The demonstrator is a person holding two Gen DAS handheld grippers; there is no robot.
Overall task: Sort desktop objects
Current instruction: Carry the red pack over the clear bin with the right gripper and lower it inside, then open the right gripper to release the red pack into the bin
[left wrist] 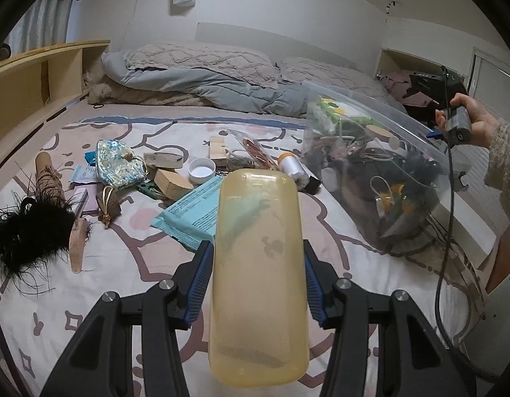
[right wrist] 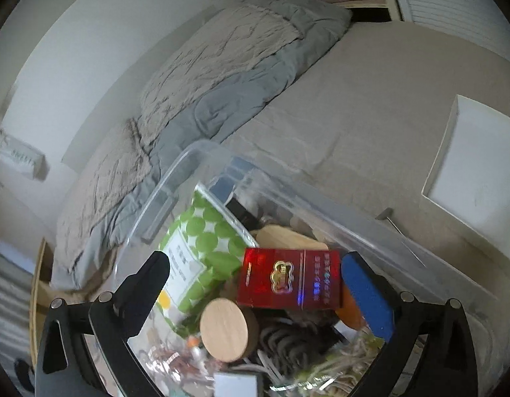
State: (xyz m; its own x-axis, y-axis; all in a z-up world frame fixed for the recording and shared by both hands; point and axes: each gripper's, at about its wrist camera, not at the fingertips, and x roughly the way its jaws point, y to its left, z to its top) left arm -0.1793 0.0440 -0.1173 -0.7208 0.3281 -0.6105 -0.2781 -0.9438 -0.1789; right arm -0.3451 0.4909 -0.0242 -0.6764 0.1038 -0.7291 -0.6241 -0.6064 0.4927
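**Left gripper clamps a yellow case; right gripper hangs open over the bin**

Seen from the left wrist, the black feather tuft (left wrist: 26,235) lies far to the left of the left gripper (left wrist: 258,284), on the patterned bedspread (left wrist: 99,301). Ahead and left of the fingers sit a floral pouch (left wrist: 119,163), small wooden blocks (left wrist: 170,182) and a white round lid (left wrist: 202,171). A light-blue packet (left wrist: 192,213) lies just ahead of the left finger, partly hidden behind the held object. The left gripper is closed on a translucent yellow case (left wrist: 258,274); both blue pads (left wrist: 198,284) press its sides, and the case stands lengthwise between them, reaching well past the fingertips. A white spool (left wrist: 292,167) rests just beyond the case's far end. Ahead and to the right, the clear plastic bin (left wrist: 380,178) sits tilted and full of mixed items. Past it, the person's hand (left wrist: 473,122) grips the other tool's handle.

From the right wrist, the right gripper (right wrist: 255,281) is spread wide, holding nothing, poised above the clear plastic bin (right wrist: 188,172). Near its left finger lies a green-dotted box (right wrist: 208,248). Between the fingers sits a round wooden lid (right wrist: 225,329), and just beyond it a red carton (right wrist: 289,278), close beside the right finger's blue pad (right wrist: 367,294). A white box (right wrist: 476,178) rests on the bed, well off to the right.
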